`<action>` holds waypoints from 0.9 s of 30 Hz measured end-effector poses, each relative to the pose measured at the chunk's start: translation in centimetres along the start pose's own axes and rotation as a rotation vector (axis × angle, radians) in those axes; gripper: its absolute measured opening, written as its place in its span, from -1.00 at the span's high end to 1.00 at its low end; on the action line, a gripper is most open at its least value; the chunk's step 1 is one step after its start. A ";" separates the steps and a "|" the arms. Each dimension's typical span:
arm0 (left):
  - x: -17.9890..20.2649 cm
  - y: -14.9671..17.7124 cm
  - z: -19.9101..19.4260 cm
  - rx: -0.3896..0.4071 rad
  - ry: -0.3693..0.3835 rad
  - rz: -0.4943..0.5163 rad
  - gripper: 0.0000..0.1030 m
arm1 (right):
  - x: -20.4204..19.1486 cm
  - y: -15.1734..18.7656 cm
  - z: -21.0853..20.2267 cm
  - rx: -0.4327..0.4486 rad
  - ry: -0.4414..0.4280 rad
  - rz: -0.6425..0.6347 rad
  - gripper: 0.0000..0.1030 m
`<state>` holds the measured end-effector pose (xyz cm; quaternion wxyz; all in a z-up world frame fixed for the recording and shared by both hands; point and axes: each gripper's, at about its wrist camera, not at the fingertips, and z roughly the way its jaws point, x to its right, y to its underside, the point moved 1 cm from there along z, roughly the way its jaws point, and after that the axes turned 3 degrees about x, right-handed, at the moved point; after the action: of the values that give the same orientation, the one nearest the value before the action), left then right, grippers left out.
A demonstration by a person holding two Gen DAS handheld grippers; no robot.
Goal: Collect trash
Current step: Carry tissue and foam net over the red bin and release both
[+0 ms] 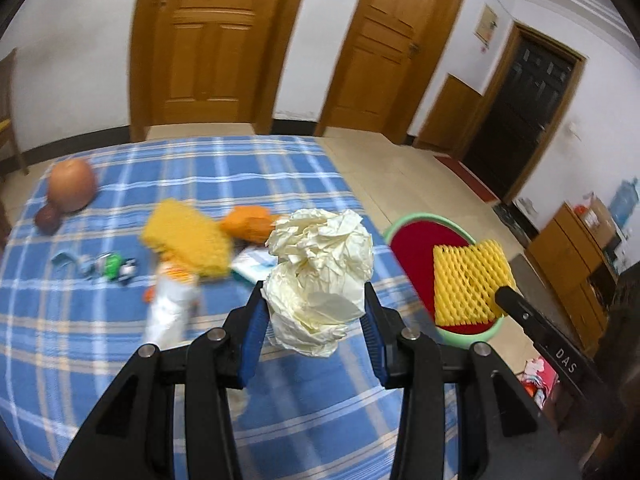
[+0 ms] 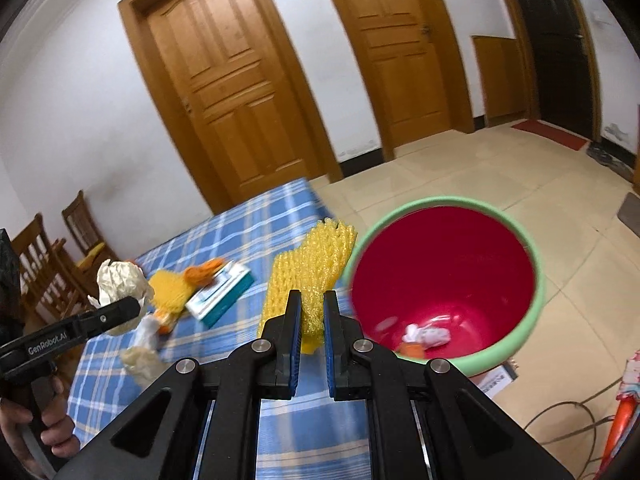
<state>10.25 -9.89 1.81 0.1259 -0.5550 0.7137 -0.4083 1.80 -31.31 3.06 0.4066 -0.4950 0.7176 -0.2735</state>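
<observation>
Left fingers (image 1: 316, 300) clamp paper wad (image 1: 320, 276); right fingers (image 2: 308, 312) pinch foam net (image 2: 310, 268) between table edge (image 2: 320, 200), bin rim (image 2: 536, 268).

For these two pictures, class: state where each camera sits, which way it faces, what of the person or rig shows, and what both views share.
Left wrist: on the left gripper, facing across the checked tablecloth towards the doors; its fingers clamp crumpled paper.
Right wrist: on the right gripper, facing the red bin; fingers pinch yellow foam net; a hand shows.
Shared: paper, net, bin, tablecloth.

Two foam nets (image 1: 470, 282), one bin (image 1: 468, 338)
</observation>
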 end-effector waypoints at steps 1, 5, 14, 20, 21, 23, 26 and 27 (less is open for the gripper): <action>0.6 -0.1 0.5 -0.007 0.008 0.010 0.14 | 0.5 -0.1 0.0 0.004 0.008 0.006 0.82; 3.4 -0.4 2.8 -0.044 0.037 0.056 0.14 | 2.9 -0.7 0.1 0.015 0.043 0.035 0.82; 8.8 -0.1 7.8 -0.124 0.081 0.156 0.14 | 8.1 -1.0 1.1 0.009 0.118 0.105 0.82; 11.7 0.5 11.4 -0.176 0.100 0.205 0.14 | 10.6 -0.6 2.0 -0.005 0.156 0.139 0.81; 12.1 0.6 11.9 -0.185 0.103 0.211 0.14 | 11.1 -0.6 2.3 -0.010 0.161 0.148 0.80; 12.7 0.9 12.8 -0.197 0.112 0.221 0.14 | 12.0 -0.4 2.5 -0.016 0.168 0.157 0.79; 13.4 1.1 13.7 -0.213 0.116 0.227 0.12 | 12.8 -0.1 3.0 -0.026 0.175 0.161 0.76; 13.5 1.1 13.9 -0.217 0.118 0.228 0.04 | 13.0 0.1 2.9 -0.029 0.175 0.160 0.76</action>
<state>13.50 -28.05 -4.15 0.0685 -0.4558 0.8182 -0.3436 1.94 -43.41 -2.60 0.3556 -0.4161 0.7914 -0.2720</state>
